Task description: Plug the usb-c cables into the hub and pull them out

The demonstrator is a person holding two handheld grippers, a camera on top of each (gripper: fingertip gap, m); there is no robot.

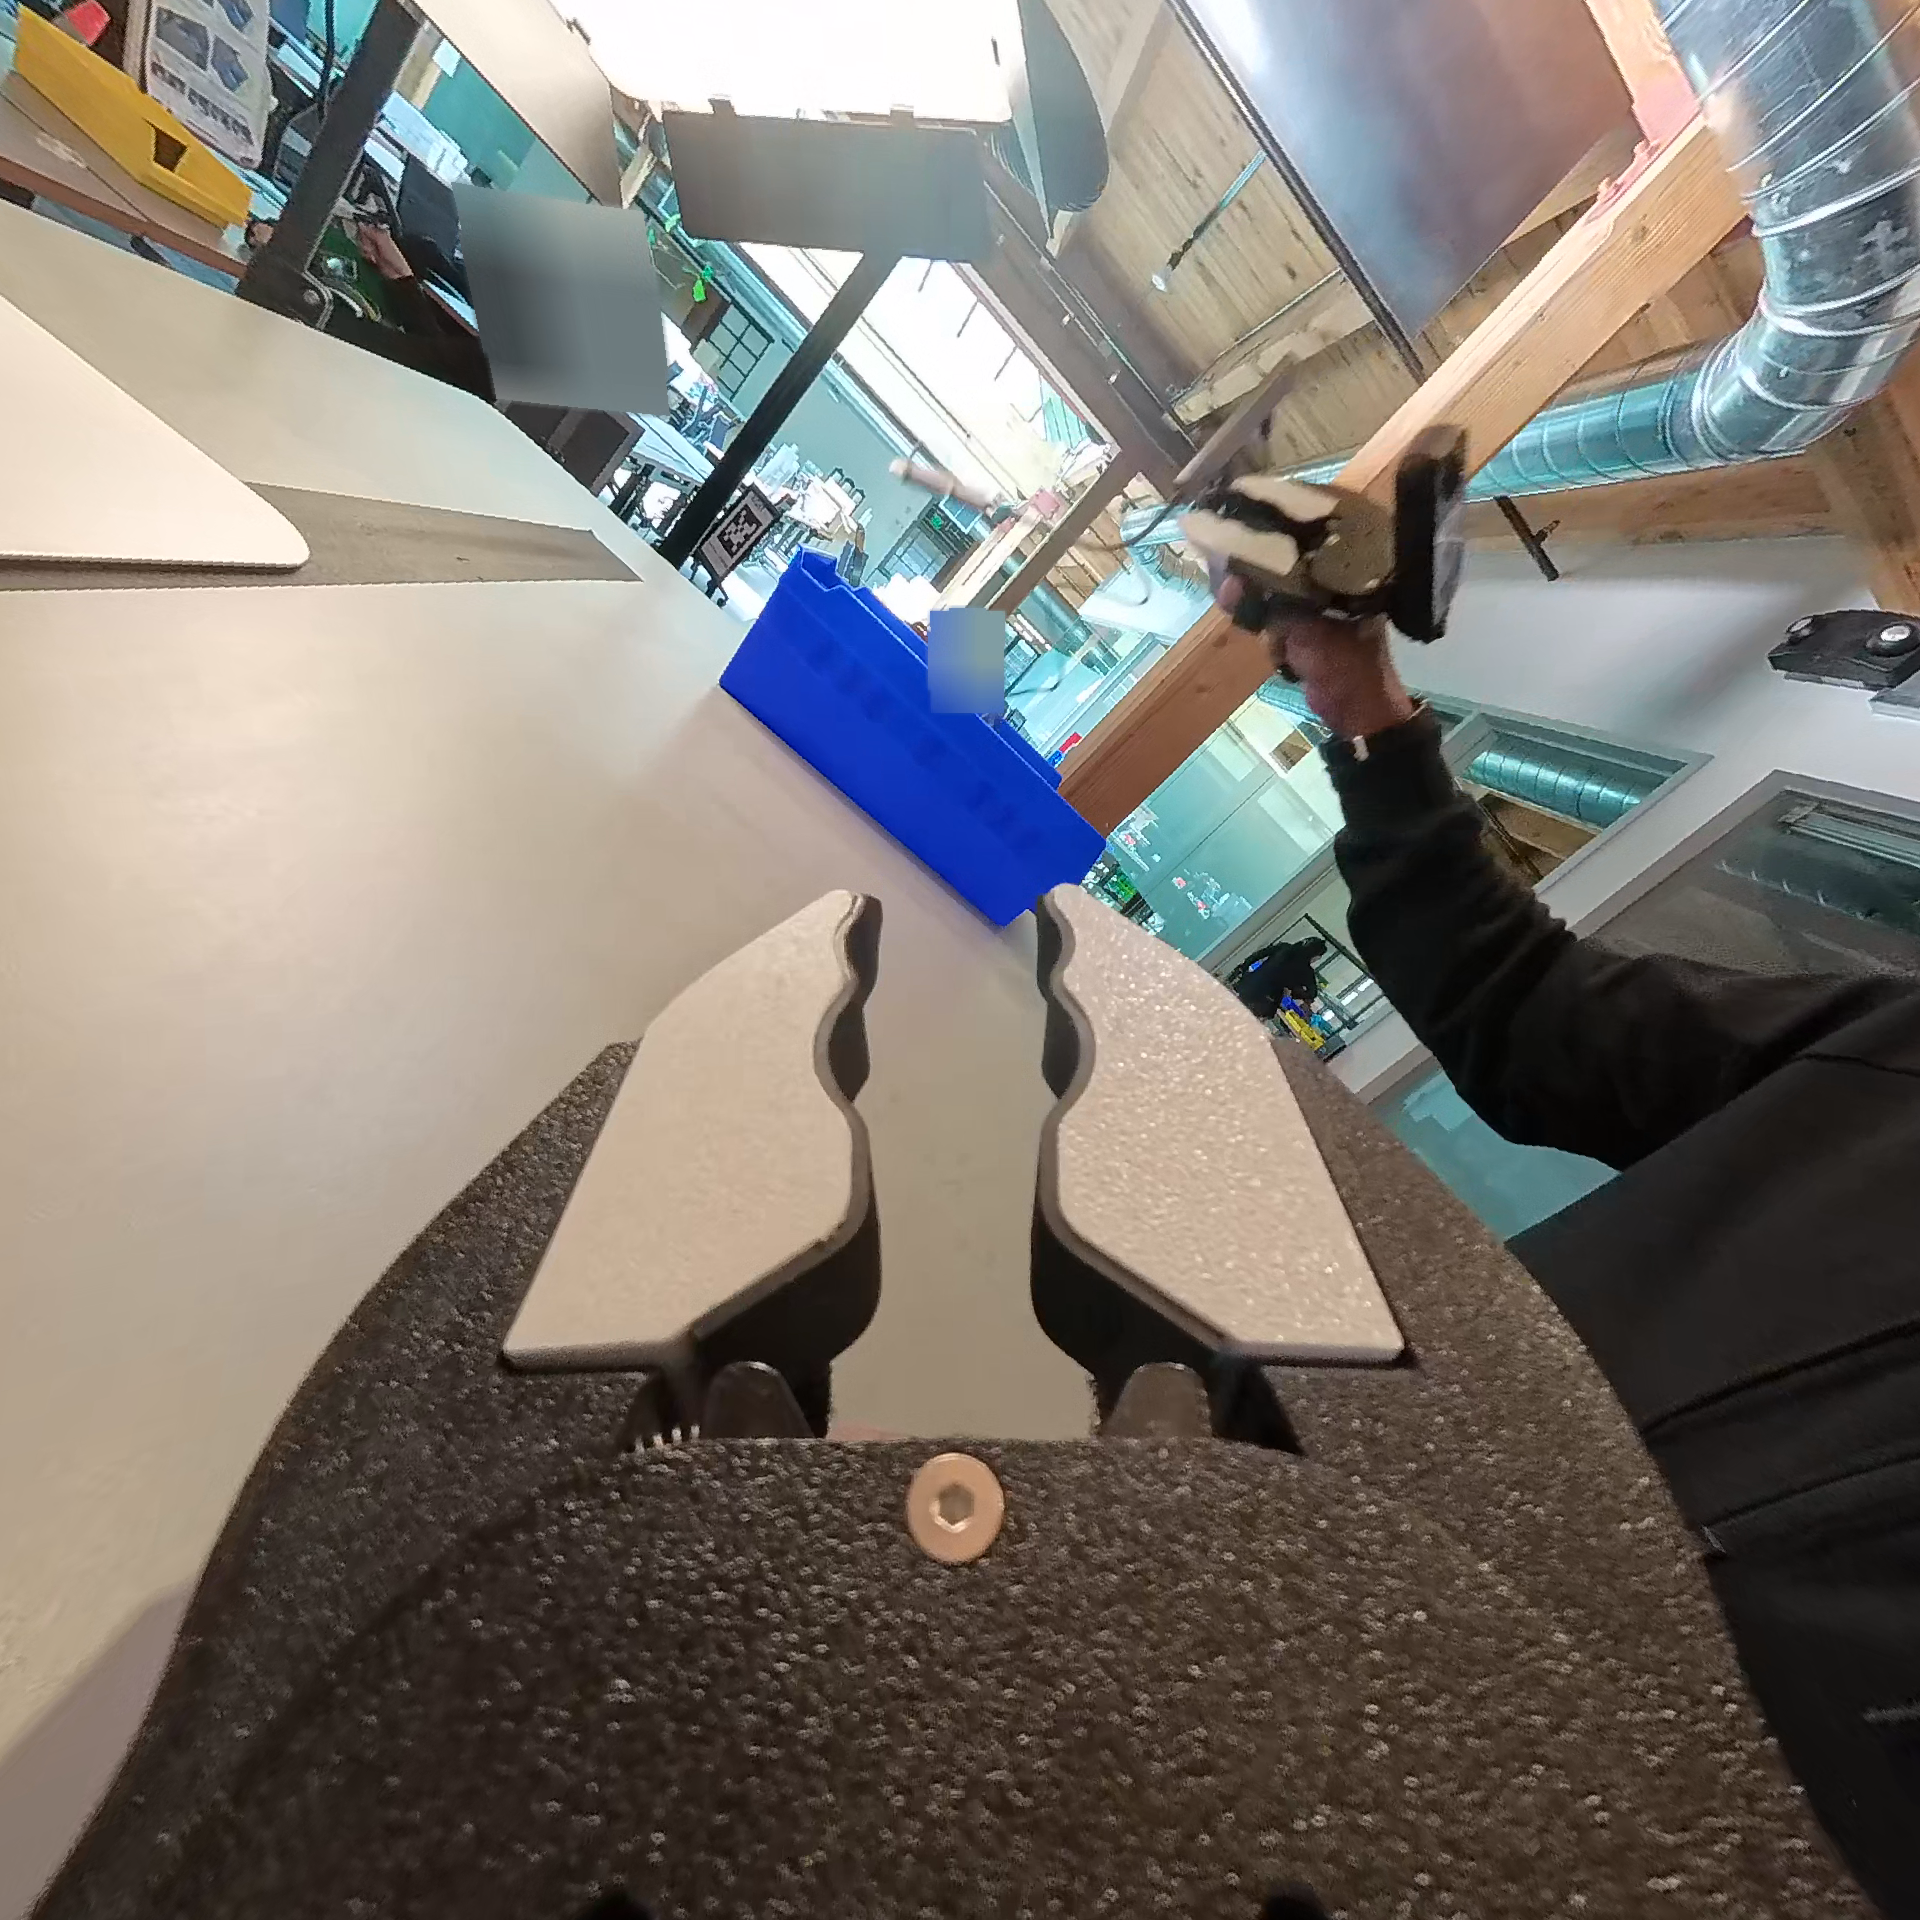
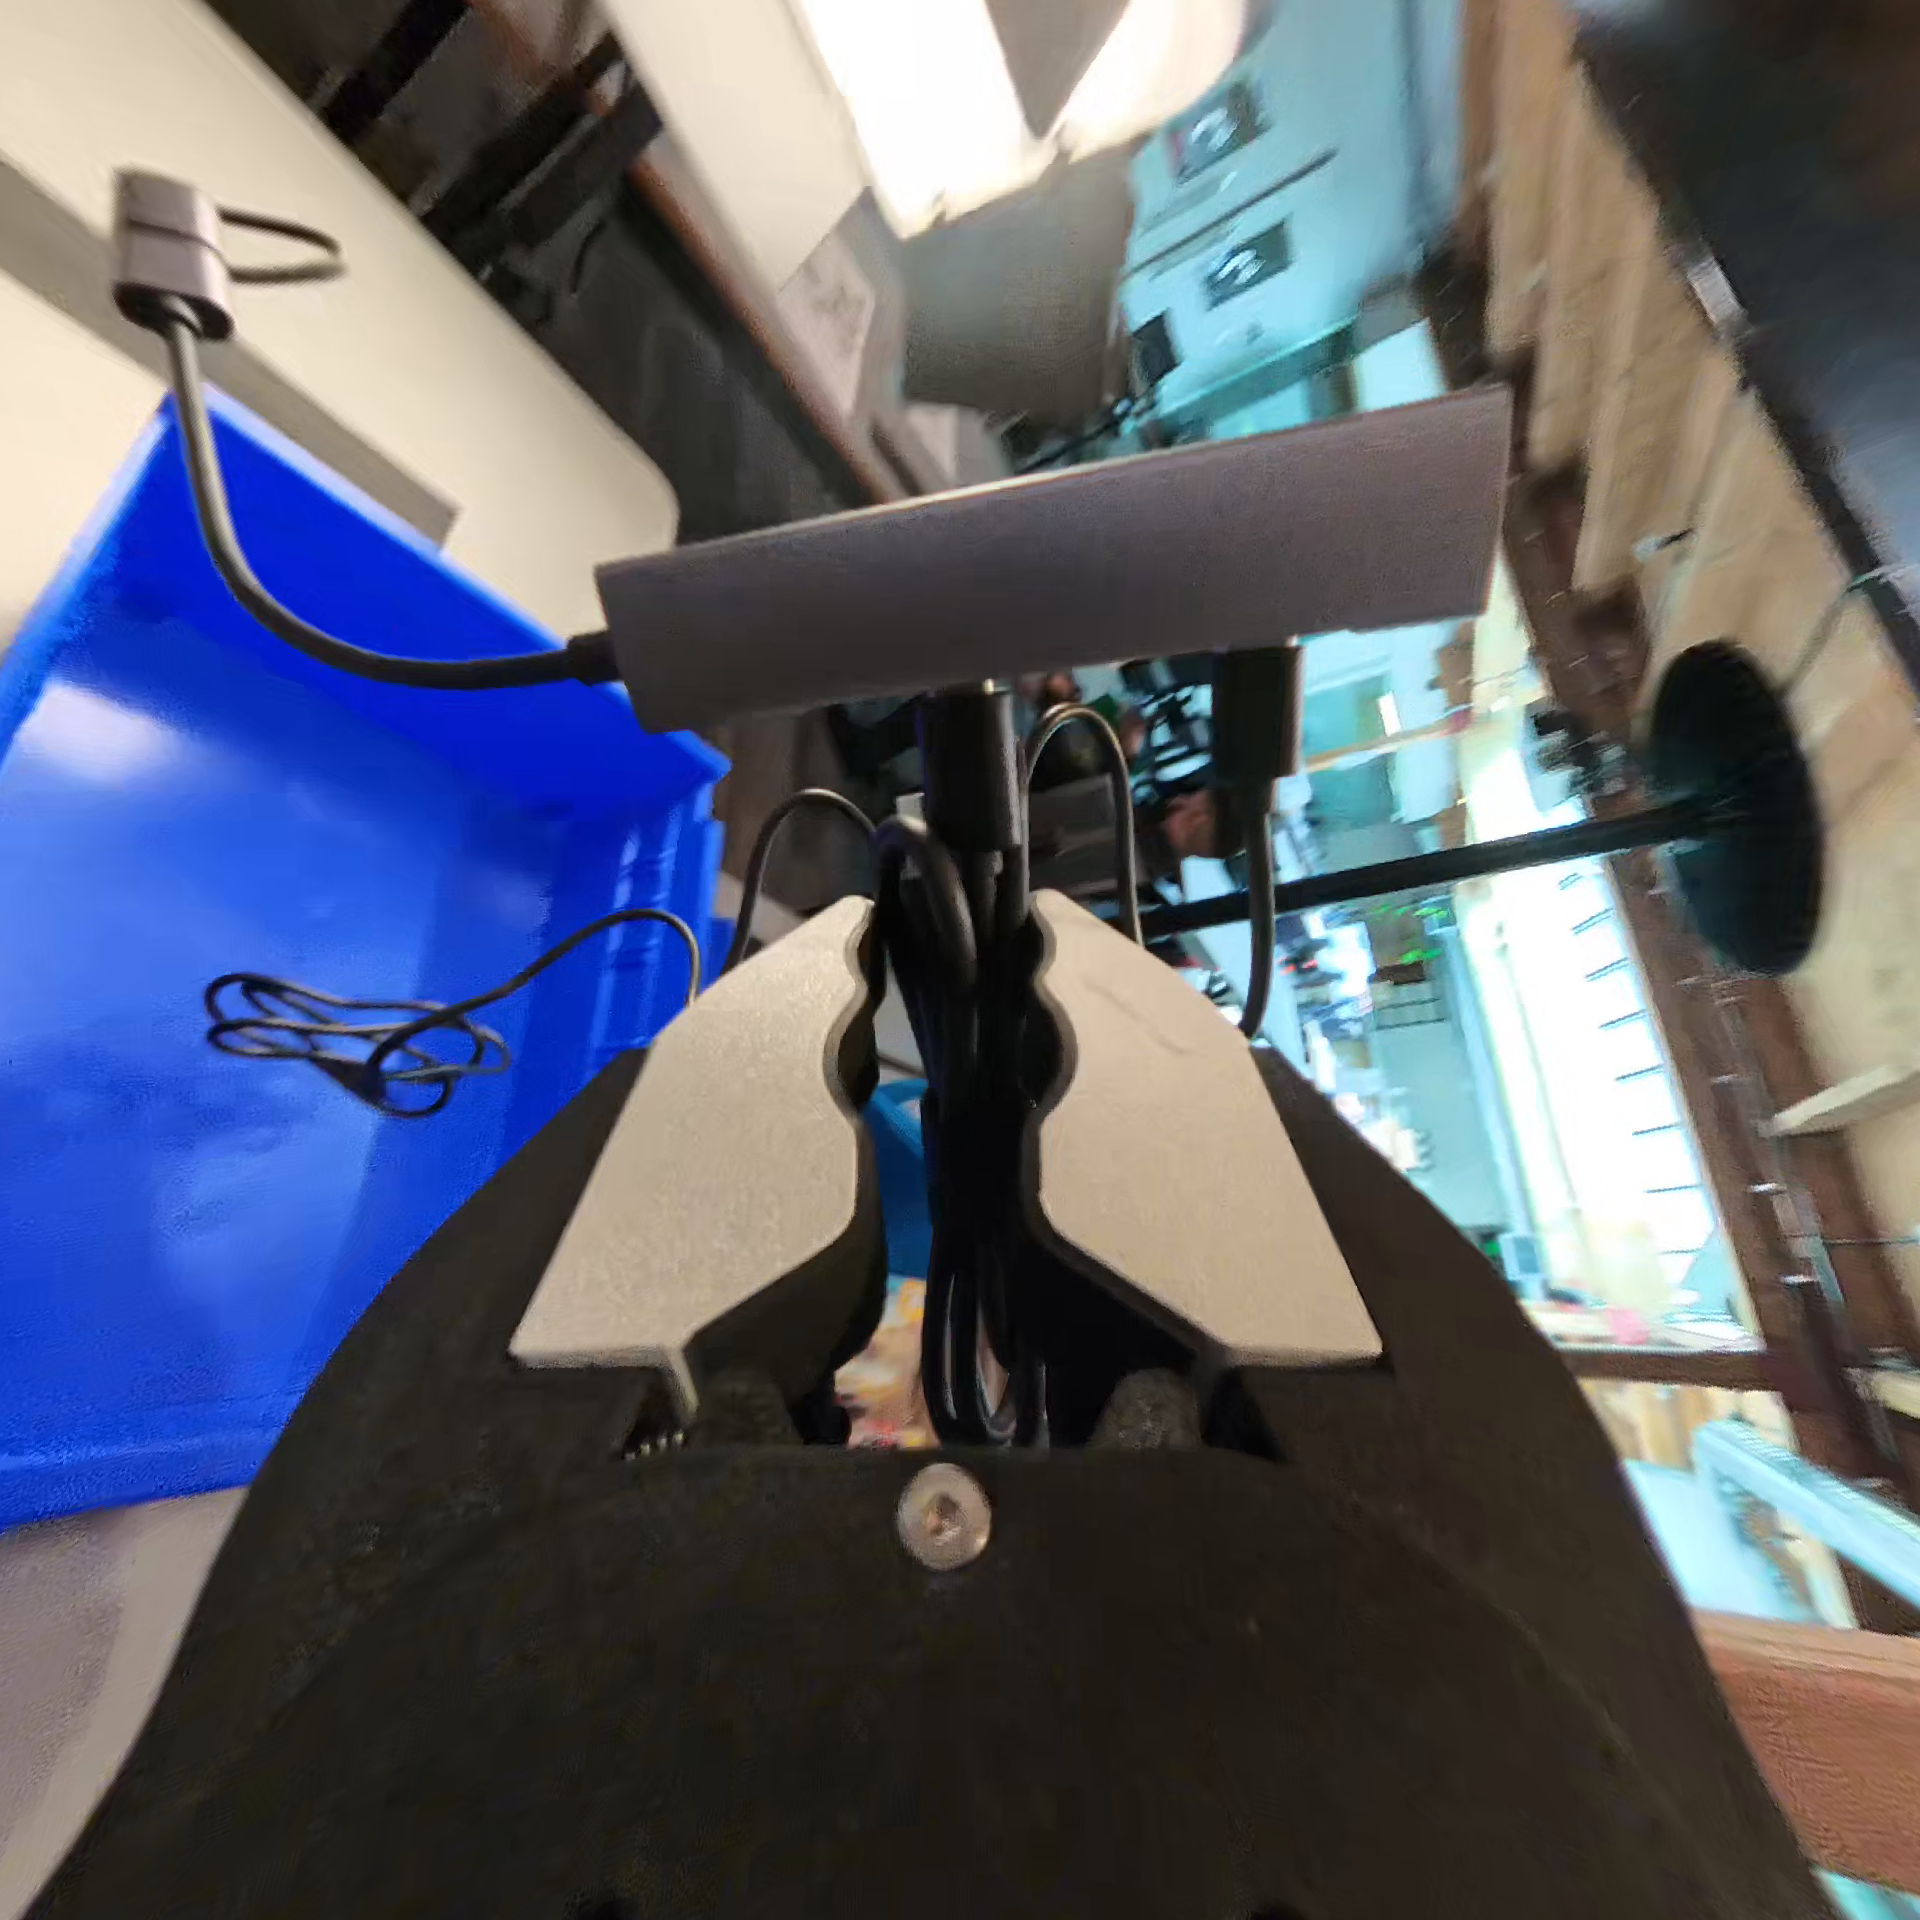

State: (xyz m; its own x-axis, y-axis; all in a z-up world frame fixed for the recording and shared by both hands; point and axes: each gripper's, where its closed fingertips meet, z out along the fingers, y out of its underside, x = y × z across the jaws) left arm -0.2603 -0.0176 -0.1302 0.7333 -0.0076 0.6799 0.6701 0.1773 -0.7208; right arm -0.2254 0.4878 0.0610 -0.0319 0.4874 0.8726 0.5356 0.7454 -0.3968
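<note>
Your right claw [image 2: 951, 925] clenches limp black cables [image 2: 971, 1143]; the light hub [image 2: 1049, 561] seemingly dangles just beyond. Grip the rigid plugs [image 2: 971, 769] instead. Left claw [image 1: 956, 920] released.

**One gripper parted and empty, the other raised and clamped**

The left gripper [image 1: 958, 914] is held low with its fingers parted and nothing between them; the right gripper [image 2: 954, 914] is closed on a bundle of black cables; in the left wrist view it is seen raised high, gripped by a hand [image 1: 1340, 665] on a dark-sleeved arm [image 1: 1455, 935], slightly blurred.
</note>
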